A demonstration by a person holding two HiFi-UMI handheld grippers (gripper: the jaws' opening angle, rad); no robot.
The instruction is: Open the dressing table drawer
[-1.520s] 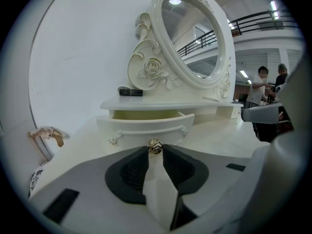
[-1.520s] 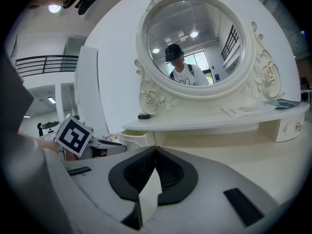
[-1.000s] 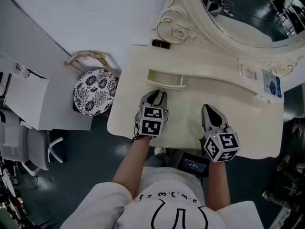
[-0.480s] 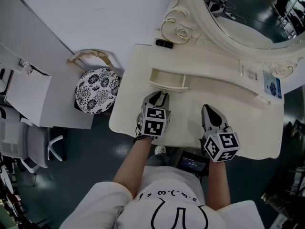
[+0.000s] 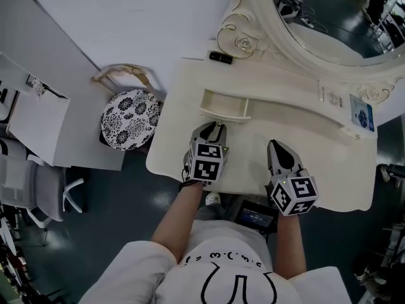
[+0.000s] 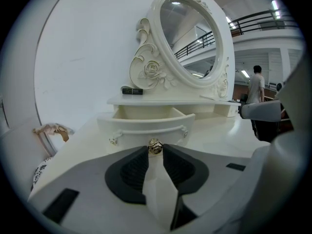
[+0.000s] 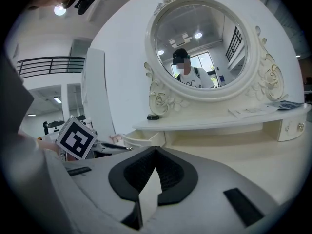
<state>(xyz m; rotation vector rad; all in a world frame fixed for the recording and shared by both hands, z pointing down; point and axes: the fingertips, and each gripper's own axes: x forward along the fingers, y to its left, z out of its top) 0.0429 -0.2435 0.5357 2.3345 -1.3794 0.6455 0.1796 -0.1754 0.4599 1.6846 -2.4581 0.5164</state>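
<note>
Judging by the dressing table's tabletop [image 5: 323, 163], the small drawer [image 5: 225, 105] at its back left already stands partly out; left tool [image 5: 214, 127] clamps its brass knob [image 6: 155, 147], right tool [image 5: 274, 146] closed, empty; little pulling remains.

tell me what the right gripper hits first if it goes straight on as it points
Likely the tabletop just ahead, as the right gripper, jaws shut, tilts slightly down; otherwise the raised shelf's front under the mirror.
</note>
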